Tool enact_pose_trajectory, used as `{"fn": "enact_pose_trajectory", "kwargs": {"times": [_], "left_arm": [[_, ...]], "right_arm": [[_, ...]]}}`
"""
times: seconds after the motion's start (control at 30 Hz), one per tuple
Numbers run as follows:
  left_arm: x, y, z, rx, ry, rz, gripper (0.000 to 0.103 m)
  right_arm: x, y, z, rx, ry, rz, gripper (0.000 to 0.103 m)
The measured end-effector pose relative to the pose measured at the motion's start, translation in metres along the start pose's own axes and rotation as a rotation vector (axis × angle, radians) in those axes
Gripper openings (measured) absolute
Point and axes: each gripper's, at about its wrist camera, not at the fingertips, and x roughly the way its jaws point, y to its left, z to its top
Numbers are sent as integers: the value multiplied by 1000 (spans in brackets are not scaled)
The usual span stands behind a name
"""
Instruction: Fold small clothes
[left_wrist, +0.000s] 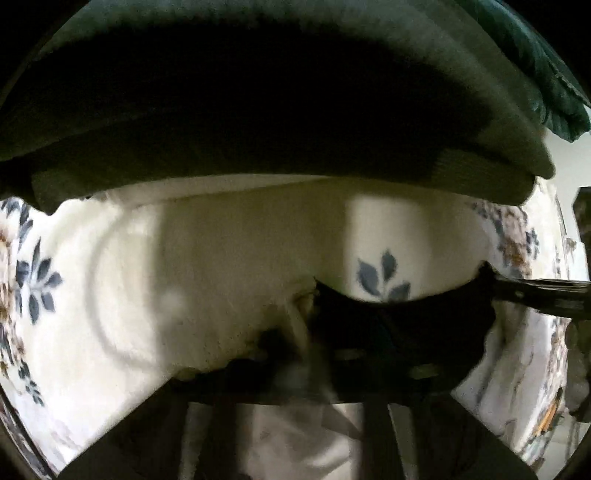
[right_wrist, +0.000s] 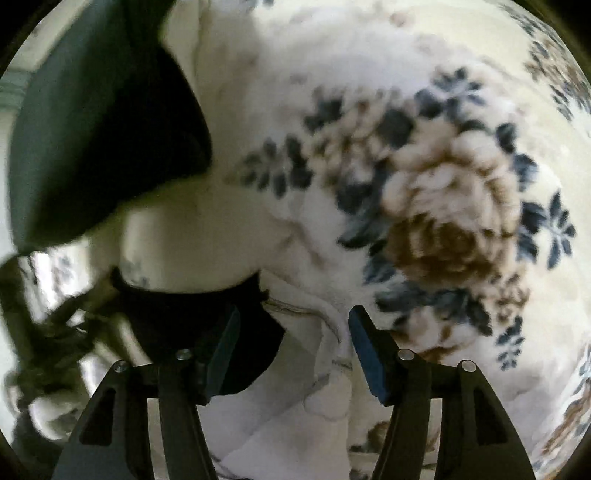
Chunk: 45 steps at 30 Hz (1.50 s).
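Small black garment (right_wrist: 192, 317) lay on the floral blanket (right_wrist: 424, 192), stretched between both tools. Left gripper (left_wrist: 354, 354) was clamped on its edge, fingers blurred. Right gripper (right_wrist: 293, 343) stood open, 1 finger (right_wrist: 225, 343) touching the cloth. Dark green cushion (left_wrist: 258, 92) lay beyond.

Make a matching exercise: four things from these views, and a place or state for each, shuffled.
1. right tongs
2. small black cloth garment
3. white fleece blanket with blue and brown flowers
4. large dark green cloth

A. spread beneath the rest
B. open wide
C. fills the top of the left wrist view
D. low in both views, beside one tong finger

Pairs: 1-B, 2-D, 3-A, 4-C
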Motion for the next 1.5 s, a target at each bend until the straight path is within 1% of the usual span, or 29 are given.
{"fn": "enact_pose_trajectory", "kwargs": {"times": [0.03, 0.07, 0.1, 0.17, 0.3, 0.37, 0.47, 0.5, 0.57, 0.6, 0.7, 0.8, 0.83, 0.9, 0.93, 0.97, 1.0, 1.03, 1.07, 1.1, 1.13, 1.17, 1.2, 1.23, 1.3, 1.37, 1.4, 1.47, 1.5], "left_arm": [[-9, 0, -3, 1, -25, -12, 5], [-20, 0, -6, 9, -53, -24, 5], [-31, -1, -11, 14, -74, -25, 4], [-55, -1, -24, 4, -111, -39, 4], [-108, -2, -62, -47, -177, -87, 4], [-136, -4, -85, -73, -206, -105, 4], [-164, -9, -124, -128, -227, -147, 4], [-162, -21, -127, -147, -228, -159, 4], [-171, -24, -154, -188, -234, -171, 4], [-168, -30, -161, -202, -231, -177, 4], [-164, -26, -202, -250, -204, -185, 5], [-148, -22, -238, -291, -136, -184, 5], [-137, -18, -251, -312, -101, -195, 9], [-125, -13, -269, -352, -40, -220, 9], [-118, -10, -277, -376, -3, -240, 16], [-115, -8, -285, -397, 29, -238, 23], [-116, -6, -294, -416, 46, -240, 34], [-119, -4, -301, -432, 46, -252, 46], [-123, -1, -309, -452, 41, -264, 52], [-128, 1, -314, -474, 36, -270, 62], [-132, 4, -318, -500, 27, -278, 64], [-135, 9, -320, -534, 15, -288, 65], [-135, 12, -320, -564, 10, -299, 65], [-133, 15, -319, -592, 4, -325, 65], [-124, 16, -311, -626, 0, -333, 65], [-107, 11, -300, -620, 23, -327, 65], [-98, 8, -296, -611, 46, -303, 65], [-82, -3, -287, -570, 74, -280, 65], [-77, -10, -284, -531, 76, -237, 60]], "right_arm": [[0, 4, 0, -18, -6, -39, 9], [-5, 6, -2, -29, -30, -67, 9], [-10, 7, -6, -32, -49, -63, 8], [-28, 6, -17, -19, -79, -16, 7], [-74, -1, -58, 7, -160, 61, 7], [-97, -2, -82, 11, -199, 84, 7], [-121, -2, -127, 19, -237, 103, 7], [-121, 13, -141, 19, -244, 105, 7], [-127, 22, -177, 10, -253, 108, 7], [-128, 21, -192, -1, -250, 104, 7], [-122, 18, -238, -17, -220, 94, 7], [-108, 6, -271, -14, -164, 103, 7], [-99, 1, -281, -6, -133, 111, 7], [-80, -9, -298, 11, -79, 118, 7], [-73, -12, -304, 8, -51, 120, 7], [-67, -13, -308, 2, -23, 116, 7], [-61, -16, -313, 5, 8, 112, 11], [-56, -20, -320, 8, 44, 115, 15], [-53, -23, -325, 8, 68, 123, 17], [-52, -27, -330, 15, 90, 126, 23], [-53, -32, -335, 22, 102, 128, 33], [-55, -37, -339, 35, 105, 135, 39], [-59, -43, -342, 55, 99, 148, 47], [-64, -52, -345, 91, 86, 174, 49], [-71, -65, -345, 164, 62, 223, 49], [-70, -77, -343, 247, 45, 283, 49], [-67, -82, -342, 289, 43, 308, 49], [-56, -88, -339, 353, 43, 317, 49], [-51, -90, -338, 372, 46, 310, 49]]}}
